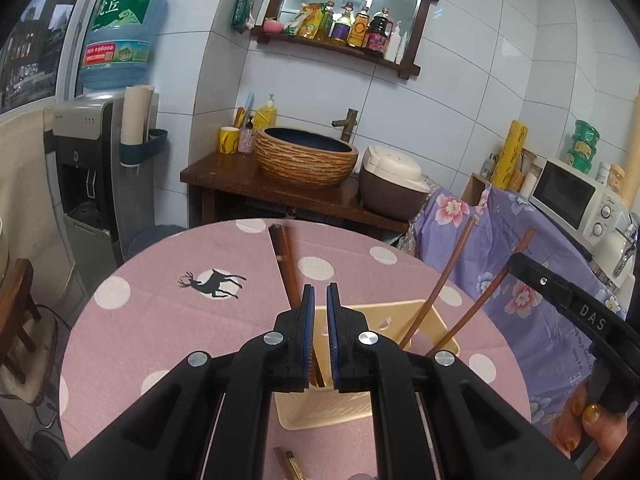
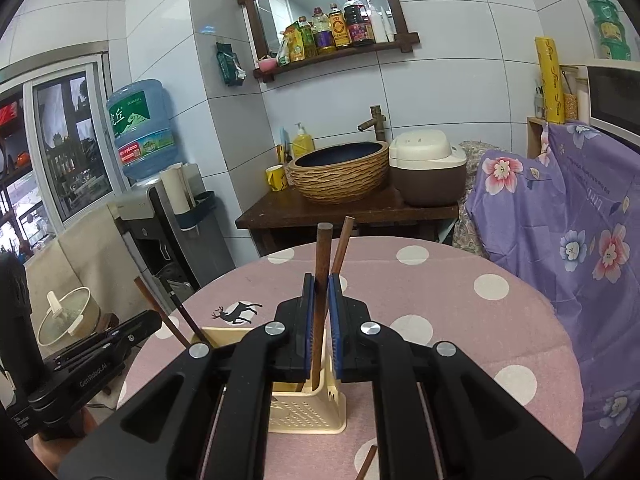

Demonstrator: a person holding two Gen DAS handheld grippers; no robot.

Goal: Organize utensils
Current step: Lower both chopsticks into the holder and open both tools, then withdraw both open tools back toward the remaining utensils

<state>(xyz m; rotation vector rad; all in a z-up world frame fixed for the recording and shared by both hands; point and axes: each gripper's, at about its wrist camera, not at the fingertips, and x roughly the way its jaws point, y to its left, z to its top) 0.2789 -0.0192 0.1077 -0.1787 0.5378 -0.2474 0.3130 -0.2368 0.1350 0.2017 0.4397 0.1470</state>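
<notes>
A cream perforated utensil holder [image 1: 328, 404] [image 2: 308, 412] stands on the pink dotted table [image 1: 160, 320]. My left gripper [image 1: 320, 290] is shut on a dark brown pair of chopsticks [image 1: 284, 256] that slants up to the left, its lower ends down inside the holder. My right gripper [image 2: 320, 278] is shut on another pair of brown chopsticks [image 2: 322, 252], which stands nearly upright with its tips in the holder. In the left wrist view the right gripper [image 1: 514, 260] comes in from the right beside its two slanted sticks [image 1: 436, 292]. The left gripper [image 2: 154, 320] shows at the holder's left in the right wrist view.
Loose chopsticks [image 1: 288, 464] [image 2: 368, 464] lie on the table near its front edge. Behind the table stands a wooden counter with a woven basin [image 1: 306, 158] and a rice cooker [image 2: 428, 172]. A purple flowered cloth [image 2: 560, 220] hangs at the right, a water dispenser [image 1: 88, 168] at the left.
</notes>
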